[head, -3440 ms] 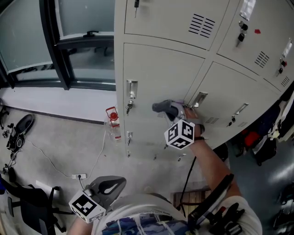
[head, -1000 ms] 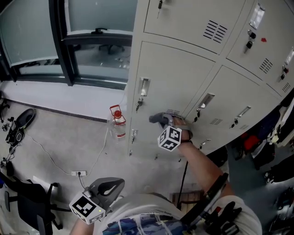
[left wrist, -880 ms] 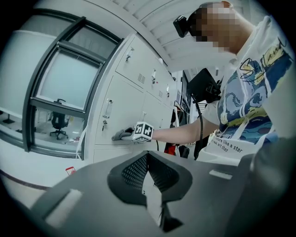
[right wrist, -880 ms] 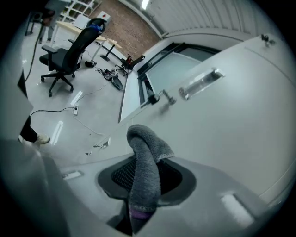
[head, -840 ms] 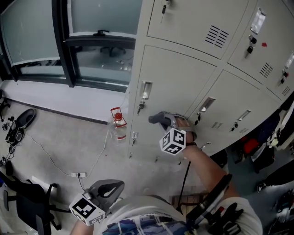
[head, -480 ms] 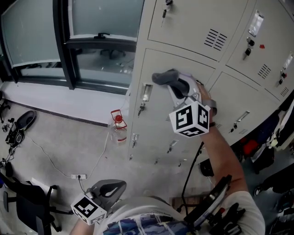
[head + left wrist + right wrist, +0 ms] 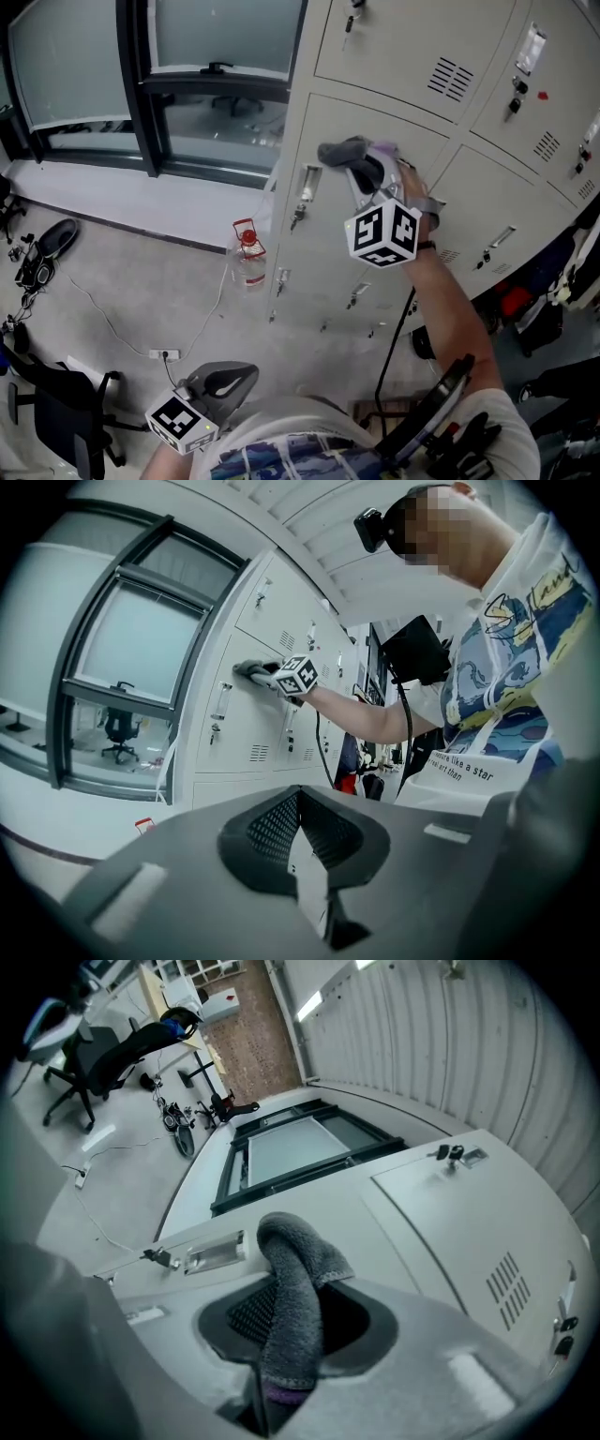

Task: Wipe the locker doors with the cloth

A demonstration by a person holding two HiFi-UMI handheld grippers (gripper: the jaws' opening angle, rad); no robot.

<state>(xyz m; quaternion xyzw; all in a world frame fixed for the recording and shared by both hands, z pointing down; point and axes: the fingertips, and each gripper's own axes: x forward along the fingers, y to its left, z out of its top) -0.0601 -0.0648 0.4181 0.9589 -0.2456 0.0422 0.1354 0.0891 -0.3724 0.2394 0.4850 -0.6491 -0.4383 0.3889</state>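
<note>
A grey cloth (image 7: 349,153) (image 7: 294,1299) is pinched in my right gripper (image 7: 370,167), which is shut on it and presses it against the upper part of a beige locker door (image 7: 349,234). That door's handle and key (image 7: 304,194) (image 7: 199,1254) lie just left of the cloth. In the left gripper view the cloth (image 7: 251,670) shows far off on the locker door (image 7: 239,726). My left gripper (image 7: 217,385) hangs low by the person's body, shut, with nothing in it.
More locker doors (image 7: 525,89) with vents and keys run to the right and above. A red-capped bottle (image 7: 248,253) stands on the floor by the locker's corner. A window (image 7: 84,66), a cable and socket (image 7: 161,354), shoes (image 7: 52,244) and a black chair (image 7: 56,417) lie left.
My right gripper has carried the cloth from low on the locker door, near the vent, up to the door's upper part. The left gripper has stayed by the body.
</note>
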